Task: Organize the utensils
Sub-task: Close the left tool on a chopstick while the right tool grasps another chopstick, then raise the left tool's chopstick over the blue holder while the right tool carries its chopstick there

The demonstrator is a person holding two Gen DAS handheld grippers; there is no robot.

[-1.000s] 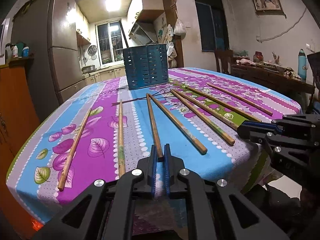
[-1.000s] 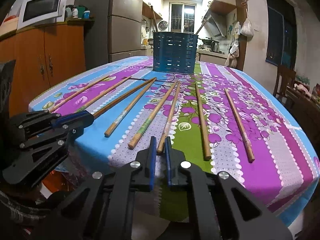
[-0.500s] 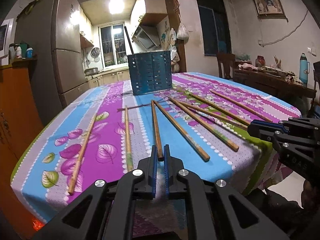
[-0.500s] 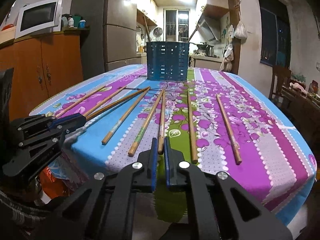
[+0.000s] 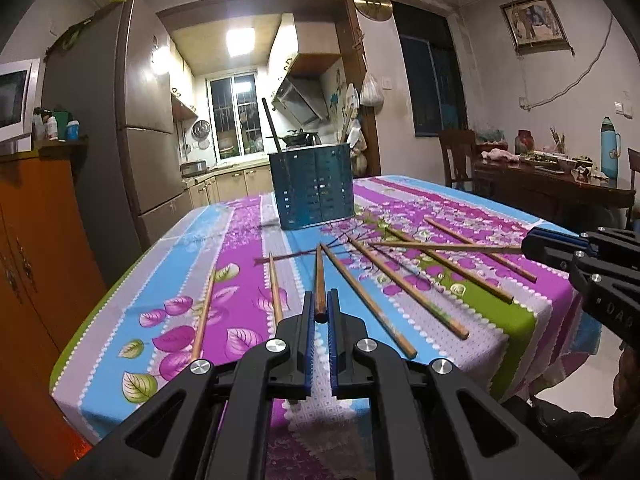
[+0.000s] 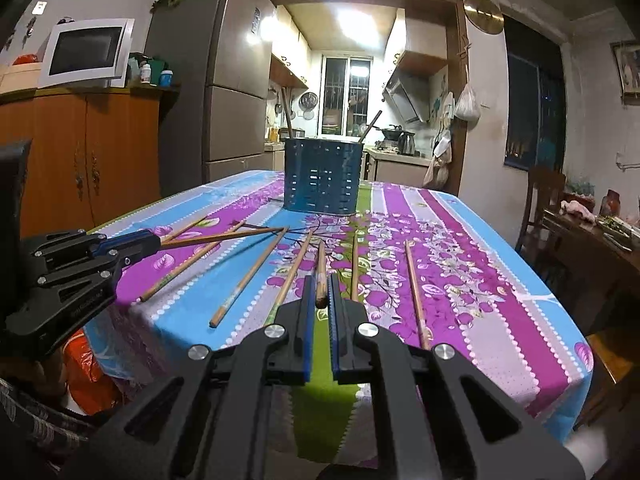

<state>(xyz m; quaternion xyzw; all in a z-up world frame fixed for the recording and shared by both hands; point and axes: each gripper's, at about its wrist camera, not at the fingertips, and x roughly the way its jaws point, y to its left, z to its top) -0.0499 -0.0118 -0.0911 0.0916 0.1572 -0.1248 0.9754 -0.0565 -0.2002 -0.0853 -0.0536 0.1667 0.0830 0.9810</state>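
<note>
We've got both claws, left gripper point(image 5: 319, 312) and right gripper point(image 6: 319, 300), each clenched on a chopstick point(image 5: 319, 276) aimed at twelve o'clock toward the blue holder point(image 5: 312, 188).

Hidden ends and cropped edges

The blue slotted holder point(image 6: 321, 178) hides the lower parts of the sticks standing in it; the microwave point(image 5: 15, 100) is cut by the left edge; items on the far sideboard point(image 5: 560, 176) are too small to identify.

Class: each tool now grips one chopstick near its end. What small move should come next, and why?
Probably carry both forward to the blue holder. The left tool and right tool each clamp a chopstick lifted off the tablecloth, and the holder already holds some.
</note>
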